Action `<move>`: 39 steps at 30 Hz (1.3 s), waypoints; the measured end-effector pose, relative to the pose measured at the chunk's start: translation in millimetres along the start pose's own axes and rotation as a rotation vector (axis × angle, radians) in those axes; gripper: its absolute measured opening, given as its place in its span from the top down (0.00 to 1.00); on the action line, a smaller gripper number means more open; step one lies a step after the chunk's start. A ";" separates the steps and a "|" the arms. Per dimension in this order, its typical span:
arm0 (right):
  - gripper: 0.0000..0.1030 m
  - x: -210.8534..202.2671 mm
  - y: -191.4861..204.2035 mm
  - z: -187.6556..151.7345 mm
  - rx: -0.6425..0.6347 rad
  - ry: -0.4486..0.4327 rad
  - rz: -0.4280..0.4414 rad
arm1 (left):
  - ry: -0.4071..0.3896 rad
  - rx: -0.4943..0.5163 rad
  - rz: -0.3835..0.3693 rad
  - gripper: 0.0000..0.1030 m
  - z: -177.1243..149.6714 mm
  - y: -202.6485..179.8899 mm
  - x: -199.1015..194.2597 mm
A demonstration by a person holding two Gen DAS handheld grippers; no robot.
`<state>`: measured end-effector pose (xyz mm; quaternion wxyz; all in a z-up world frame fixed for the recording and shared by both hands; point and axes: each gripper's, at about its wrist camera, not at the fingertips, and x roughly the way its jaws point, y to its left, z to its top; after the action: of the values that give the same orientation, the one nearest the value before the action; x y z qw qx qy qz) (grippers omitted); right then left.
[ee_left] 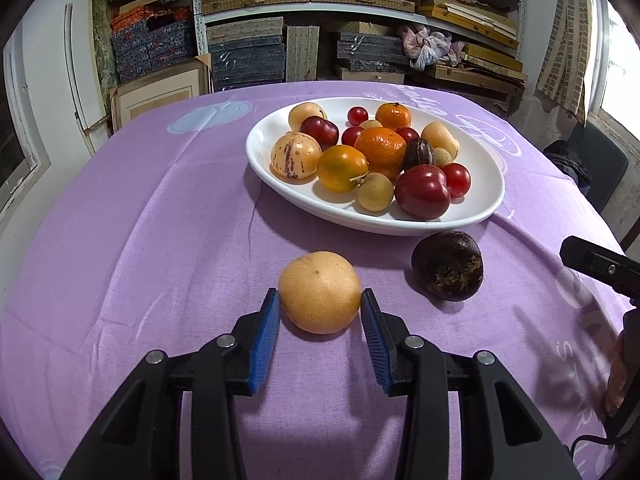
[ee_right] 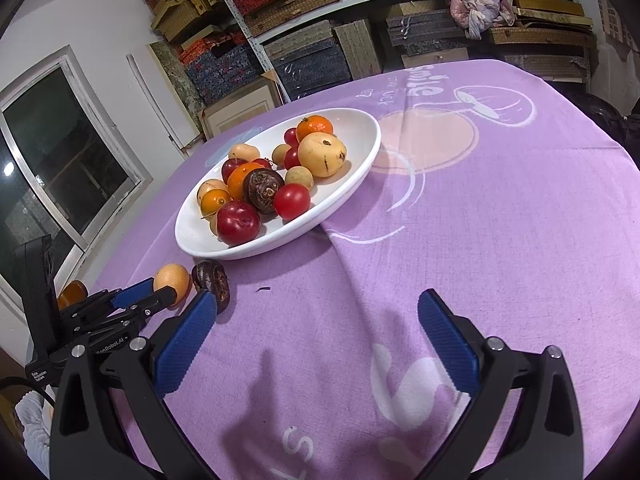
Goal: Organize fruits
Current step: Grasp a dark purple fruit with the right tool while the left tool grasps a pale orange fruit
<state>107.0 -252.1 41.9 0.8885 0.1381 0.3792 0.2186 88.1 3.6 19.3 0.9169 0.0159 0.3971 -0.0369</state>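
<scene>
Left gripper (ee_left: 320, 310): pads touching pale fruit (ee_left: 320, 292) on cloth (ee_left: 160, 240) (grip looks light).
Right gripper (ee_right: 316, 320): wide open, holding nothing.

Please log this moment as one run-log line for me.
left tool: pads against pale yellow fruit on cloth | right tool: open, empty | dark fruit: beside plate | stage: grasping

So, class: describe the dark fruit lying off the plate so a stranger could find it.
Start at the white plate on the purple cloth. Just in front lie two loose fruits. Yours is the dark brown fruit, rough and wrinkled, unlike the smooth pale yellow fruit beside it.
</scene>
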 end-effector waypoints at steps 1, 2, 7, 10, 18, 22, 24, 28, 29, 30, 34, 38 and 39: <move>0.04 0.5 0.5 -0.9 -0.004 0.000 0.003 | 0.000 -0.005 -0.007 0.60 0.1 1.0 0.1; 0.04 0.6 1.7 -1.6 -0.010 0.000 0.005 | -0.001 -0.009 -0.014 0.60 -0.1 2.0 0.1; 0.04 3.6 21.0 -6.0 -0.105 0.027 0.041 | -0.003 -0.007 -0.021 0.61 0.1 1.3 -0.1; 0.06 13.9 50.8 -10.1 -0.225 0.073 0.041 | -0.009 -0.005 -0.022 0.62 0.5 1.0 -1.1; 0.30 64.6 96.7 -13.5 -0.335 0.206 0.028 | -0.018 -0.022 -0.031 0.66 -1.5 9.3 -5.3; 0.63 76.4 99.2 -6.2 -0.326 0.209 0.023 | -0.017 -0.021 -0.033 0.66 -0.4 9.1 -4.9; 0.78 80.0 97.0 -3.8 -0.311 0.224 0.044 | -0.018 -0.025 -0.037 0.66 -0.4 9.3 -4.6; 0.79 74.0 94.1 -5.5 -0.301 0.240 0.076 | -0.033 -0.026 -0.054 0.74 -0.5 8.4 -6.3; 0.79 70.1 93.2 -7.1 -0.301 0.236 0.079 | -0.040 -0.020 -0.053 0.86 -0.4 7.2 -7.5; 0.79 66.3 90.9 -6.4 -0.300 0.230 0.082 | -0.043 -0.014 -0.054 0.96 -0.5 5.8 -8.0; 0.78 46.6 81.8 -4.5 -0.289 0.203 0.081 | -0.033 -0.031 -0.069 1.00 -0.5 6.9 -6.1; 0.78 41.0 72.5 -6.5 -0.279 0.206 0.075 | 0.032 -0.042 -0.070 0.81 2.8 8.3 5.4; 0.78 41.2 71.8 -7.2 -0.275 0.206 0.078 | 0.045 -0.047 -0.079 0.69 3.8 9.0 8.1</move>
<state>106.8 -169.0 41.3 0.8462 0.0068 0.4292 0.3156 97.1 12.0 16.0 0.9057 -0.0205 0.4187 -0.0633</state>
